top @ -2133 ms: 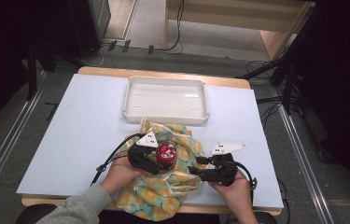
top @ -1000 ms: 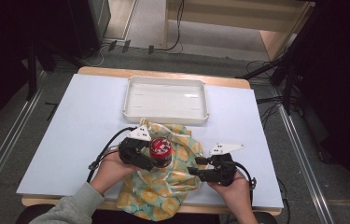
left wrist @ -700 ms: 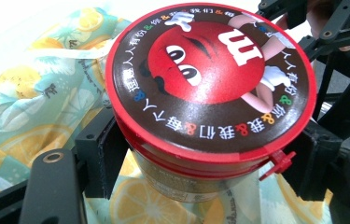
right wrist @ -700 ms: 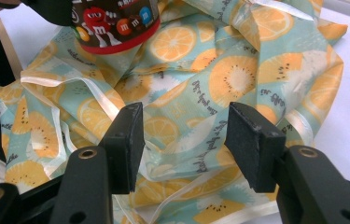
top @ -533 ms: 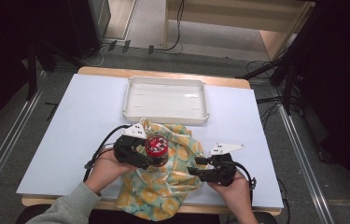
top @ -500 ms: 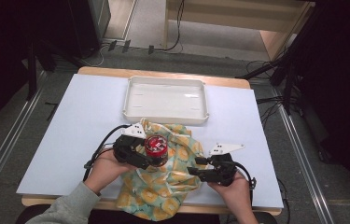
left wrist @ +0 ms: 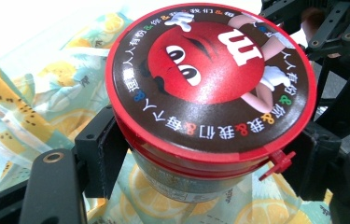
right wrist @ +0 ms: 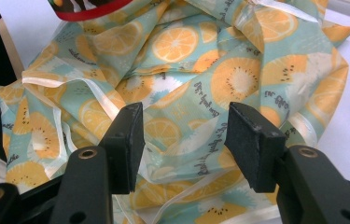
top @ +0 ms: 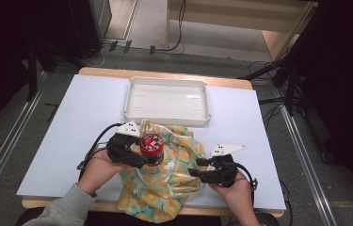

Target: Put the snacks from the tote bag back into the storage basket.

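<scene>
A round candy tub (top: 151, 146) with a red lid bearing a red cartoon face (left wrist: 210, 79) is held just above a crumpled bag (top: 174, 183) printed with orange slices. My left gripper (top: 153, 153) (left wrist: 207, 154) is shut on the tub's body below the lid, one pad on each side. At the bag's right edge, my right gripper (top: 196, 167) (right wrist: 184, 140) is open, its pads apart over the folded cloth (right wrist: 238, 79) without pressing it. The tub's lower part is hidden by the jaws.
A white tray (top: 164, 118) stands just beyond the bag, at the far middle of the pale table (top: 84, 108). The table's front edge runs under both forearms. Dark floor, cables and rails surround the table.
My left gripper has carried the tub up and to the left, off the middle of the bag toward its left edge. The right gripper has stayed put.
</scene>
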The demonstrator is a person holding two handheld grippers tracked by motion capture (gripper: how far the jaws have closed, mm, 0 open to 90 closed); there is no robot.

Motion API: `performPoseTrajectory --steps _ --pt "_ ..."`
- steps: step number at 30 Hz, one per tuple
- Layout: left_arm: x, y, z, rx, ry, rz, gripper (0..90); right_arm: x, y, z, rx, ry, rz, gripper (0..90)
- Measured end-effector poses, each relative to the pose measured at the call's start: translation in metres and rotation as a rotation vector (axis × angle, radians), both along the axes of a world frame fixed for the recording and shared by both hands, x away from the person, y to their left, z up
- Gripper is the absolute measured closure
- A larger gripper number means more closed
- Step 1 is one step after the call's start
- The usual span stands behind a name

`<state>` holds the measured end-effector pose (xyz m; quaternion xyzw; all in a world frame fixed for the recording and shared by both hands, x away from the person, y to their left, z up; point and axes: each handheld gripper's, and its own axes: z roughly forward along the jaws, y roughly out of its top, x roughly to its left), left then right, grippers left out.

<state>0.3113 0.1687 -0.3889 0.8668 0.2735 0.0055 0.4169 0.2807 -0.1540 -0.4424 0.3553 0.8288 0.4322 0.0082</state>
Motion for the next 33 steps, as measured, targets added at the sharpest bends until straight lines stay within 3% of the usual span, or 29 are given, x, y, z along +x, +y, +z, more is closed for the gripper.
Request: performPoseTrajectory --steps 20,33 --pt "0.004 0.019 0.016 0.002 -0.006 0.041 26.0 0.001 0.002 0.000 0.001 -0.001 0.008 47.8" --pt "0.018 0.032 0.025 0.002 -0.007 0.078 26.0 0.001 0.002 0.000 0.004 -0.006 0.013 47.8"
